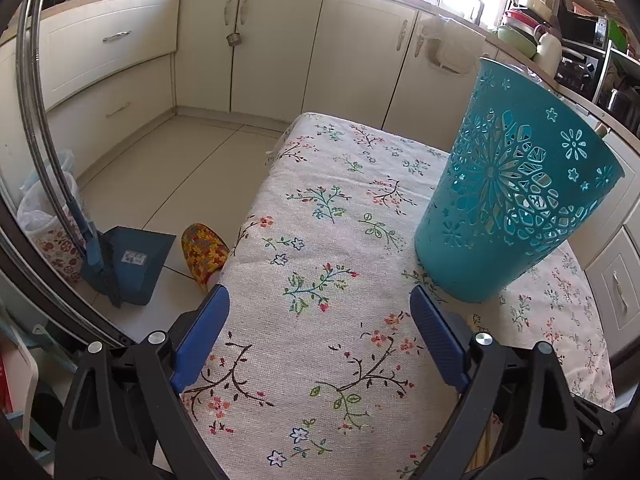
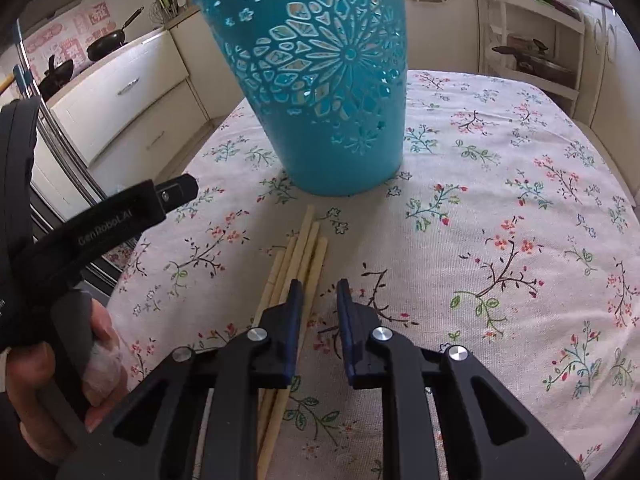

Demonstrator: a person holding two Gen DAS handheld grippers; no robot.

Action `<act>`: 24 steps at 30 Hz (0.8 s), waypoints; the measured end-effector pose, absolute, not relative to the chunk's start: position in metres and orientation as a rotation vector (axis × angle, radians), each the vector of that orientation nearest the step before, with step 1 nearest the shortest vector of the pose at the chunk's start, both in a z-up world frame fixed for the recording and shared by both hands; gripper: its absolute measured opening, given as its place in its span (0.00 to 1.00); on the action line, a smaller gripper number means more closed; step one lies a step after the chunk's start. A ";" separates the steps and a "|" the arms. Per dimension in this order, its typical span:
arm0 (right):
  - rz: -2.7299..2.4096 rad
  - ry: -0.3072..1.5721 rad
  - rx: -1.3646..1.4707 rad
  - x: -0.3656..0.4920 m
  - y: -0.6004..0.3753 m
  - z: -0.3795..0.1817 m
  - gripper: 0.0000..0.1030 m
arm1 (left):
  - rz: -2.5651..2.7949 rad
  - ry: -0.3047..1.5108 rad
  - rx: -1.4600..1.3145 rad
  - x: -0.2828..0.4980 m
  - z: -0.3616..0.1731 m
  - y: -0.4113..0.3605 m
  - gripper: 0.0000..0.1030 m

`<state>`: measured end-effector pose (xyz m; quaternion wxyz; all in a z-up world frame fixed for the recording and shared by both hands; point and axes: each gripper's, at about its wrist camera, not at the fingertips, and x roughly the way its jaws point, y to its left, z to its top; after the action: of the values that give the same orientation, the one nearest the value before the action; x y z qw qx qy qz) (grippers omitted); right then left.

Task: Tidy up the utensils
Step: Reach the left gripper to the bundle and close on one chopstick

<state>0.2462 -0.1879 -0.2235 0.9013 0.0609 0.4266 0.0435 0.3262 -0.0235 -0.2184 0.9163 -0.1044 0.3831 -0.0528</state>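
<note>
Here, the chopsticks (image 2: 298,264) lie bundled on the cloth (image 2: 500,200) just before the basket (image 2: 320,80); light, stiff, thin and slippery, likely best pinched mid-length. The right gripper (image 2: 319,294) is narrowed but unclosed, one stick between its jaws, ungripped; the left gripper (image 1: 320,306) is wide open, empty. Open cloth is seen rightward; the table edge is close on the left.

Black claw frames with silver screws, blue ribbed pads (image 1: 434,332), white "GenRoboAI" lettering (image 2: 105,226).
</note>
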 end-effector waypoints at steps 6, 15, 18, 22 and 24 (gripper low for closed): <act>0.080 0.889 0.017 0.239 -0.190 -0.222 0.08 | -0.114 0.789 -0.210 0.326 -0.218 -0.024 0.85; 0.048 0.849 0.138 0.229 -0.241 -0.222 0.06 | -0.298 0.870 -0.046 0.295 -0.219 -0.063 0.85; 0.054 0.846 0.135 0.229 -0.240 -0.222 0.06 | -0.325 0.896 0.023 0.285 -0.225 -0.080 0.85; 0.068 0.843 0.165 0.227 -0.243 -0.222 0.06 | -0.319 0.926 0.065 0.281 -0.231 -0.091 0.85; 0.070 0.843 0.168 0.228 -0.245 -0.222 0.06 | -0.310 0.931 0.080 0.280 -0.232 -0.093 0.85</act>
<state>0.2276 -0.2447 -0.2218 0.9084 0.0813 0.4086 0.0340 0.2803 -0.0929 -0.2315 0.8813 0.0385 0.4468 -0.1487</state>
